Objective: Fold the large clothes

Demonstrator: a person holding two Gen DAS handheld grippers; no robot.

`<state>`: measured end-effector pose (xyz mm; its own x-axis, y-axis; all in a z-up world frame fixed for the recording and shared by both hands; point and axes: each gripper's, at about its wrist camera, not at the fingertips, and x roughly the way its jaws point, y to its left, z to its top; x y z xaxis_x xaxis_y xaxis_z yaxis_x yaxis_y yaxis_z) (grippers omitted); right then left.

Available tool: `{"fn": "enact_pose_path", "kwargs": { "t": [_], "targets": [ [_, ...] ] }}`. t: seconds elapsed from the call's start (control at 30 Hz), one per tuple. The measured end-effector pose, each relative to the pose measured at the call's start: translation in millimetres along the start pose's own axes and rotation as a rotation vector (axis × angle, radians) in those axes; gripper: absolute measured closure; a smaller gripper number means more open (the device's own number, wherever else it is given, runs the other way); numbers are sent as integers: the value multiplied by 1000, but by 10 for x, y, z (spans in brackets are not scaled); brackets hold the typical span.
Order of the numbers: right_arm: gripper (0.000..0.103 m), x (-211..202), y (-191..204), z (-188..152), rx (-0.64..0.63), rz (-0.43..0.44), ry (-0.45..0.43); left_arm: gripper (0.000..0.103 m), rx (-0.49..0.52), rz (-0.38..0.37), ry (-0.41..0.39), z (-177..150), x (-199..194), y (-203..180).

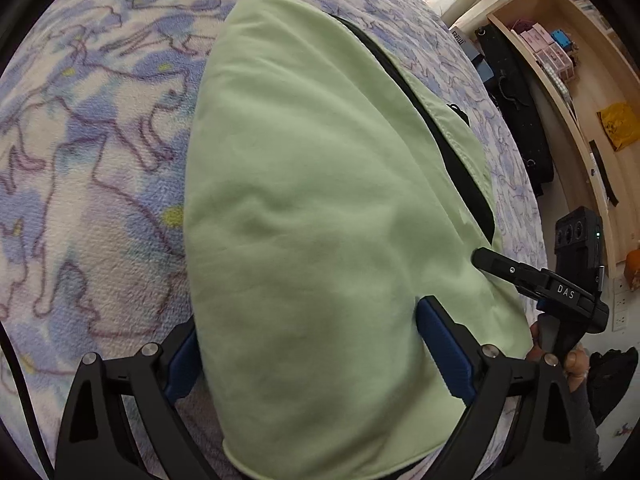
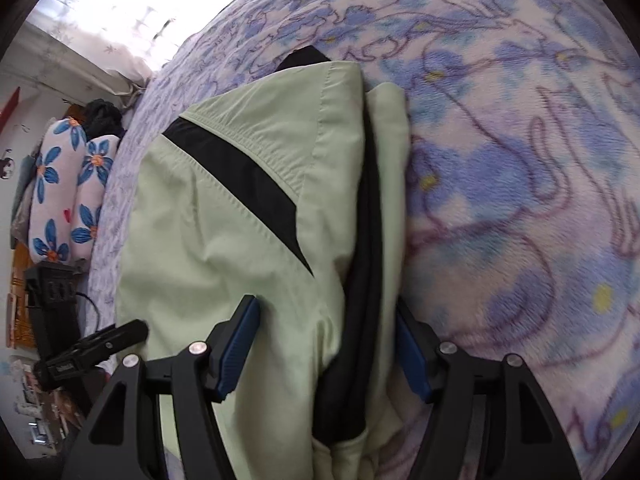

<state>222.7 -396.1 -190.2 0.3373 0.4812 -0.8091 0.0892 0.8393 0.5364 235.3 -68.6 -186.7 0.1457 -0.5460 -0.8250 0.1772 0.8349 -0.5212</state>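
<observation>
nearest us, the left gripper (image 1: 308,344) stood with its jaws wide apart, straddling the near end of the pale green garment (image 1: 320,200), the blue pads (image 1: 444,344) beside the cloth rather than pressing it, so we judged it was not gripping. the right gripper (image 2: 326,344) also had its jaws apart, the bundled green and black layers running between them; whether its pads pinched the cloth we could not tell. the garment lay folded into a long bundle on the flower-print blanket (image 1: 92,152), a black stripe (image 2: 240,184) across its upper panel. we judged it light, soft and a little slick, apt to slump or slide out of its fold, so the stacked layers at the near edge looked the best place to take hold. beyond it the blanket spread bare on the far and outer sides, giving room to fold. farther off, the bed's edge dropped toward wooden shelves (image 1: 580,92) and flowered pillows (image 2: 64,196).
</observation>
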Motion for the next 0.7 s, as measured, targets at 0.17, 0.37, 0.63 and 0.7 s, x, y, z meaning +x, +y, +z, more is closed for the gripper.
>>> {"fn": "enact_pose_path", "kwargs": {
  "t": [0.17,0.37,0.63,0.7],
  "targets": [
    [40,169,26,100,4,73,3,3,17,-14,16,82,128,-26],
    [74,240,41,151,37,137,5,12,6,18,22,206,199,-86],
    [92,-22,793,68,-136,-1,-71,63,165,155,-116,186,-172,-446],
    [92,-100,1057,28,-180,-30,-97,64,200,188,-144,176,-290,-528]
  ]
}}
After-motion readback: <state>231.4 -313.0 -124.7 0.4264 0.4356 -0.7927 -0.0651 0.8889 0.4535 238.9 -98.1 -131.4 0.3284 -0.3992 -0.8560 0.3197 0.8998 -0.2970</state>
